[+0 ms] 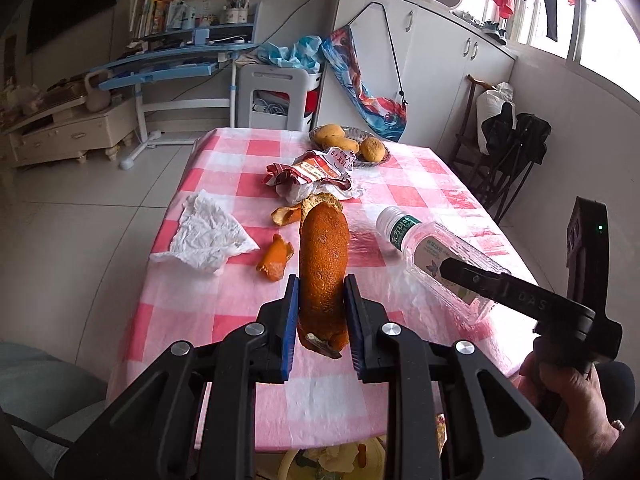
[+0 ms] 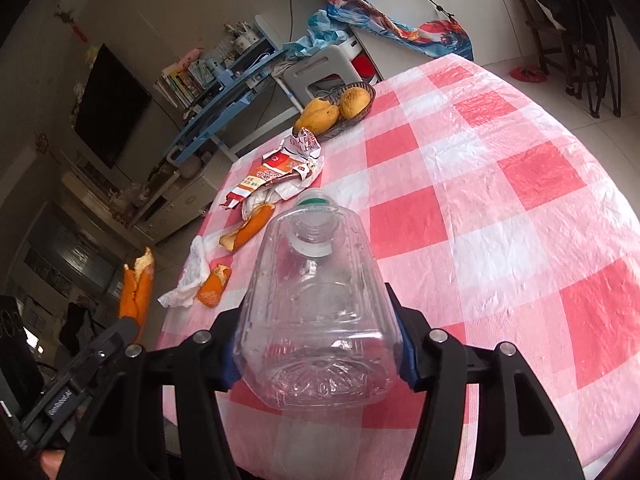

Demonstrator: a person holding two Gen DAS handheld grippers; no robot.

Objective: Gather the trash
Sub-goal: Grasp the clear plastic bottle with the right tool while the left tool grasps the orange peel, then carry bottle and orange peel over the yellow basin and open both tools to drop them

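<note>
My left gripper (image 1: 321, 304) is shut on a long orange peel (image 1: 323, 264) and holds it above the near edge of the pink checked table (image 1: 420, 196). My right gripper (image 2: 318, 344) is shut on an empty clear plastic bottle (image 2: 316, 312), also seen in the left wrist view (image 1: 436, 256), lifted over the table. On the table lie two smaller orange peels (image 1: 275, 261) (image 1: 285, 215), a crumpled white tissue (image 1: 208, 236) and a torn red and white food wrapper (image 1: 316, 176).
A dish with mangoes (image 1: 352, 142) stands at the table's far end. A yellow bin (image 1: 340, 460) shows below the near table edge. A blue desk (image 1: 176, 64), a white stool (image 1: 276, 96) and folded dark chairs (image 1: 508, 160) stand around.
</note>
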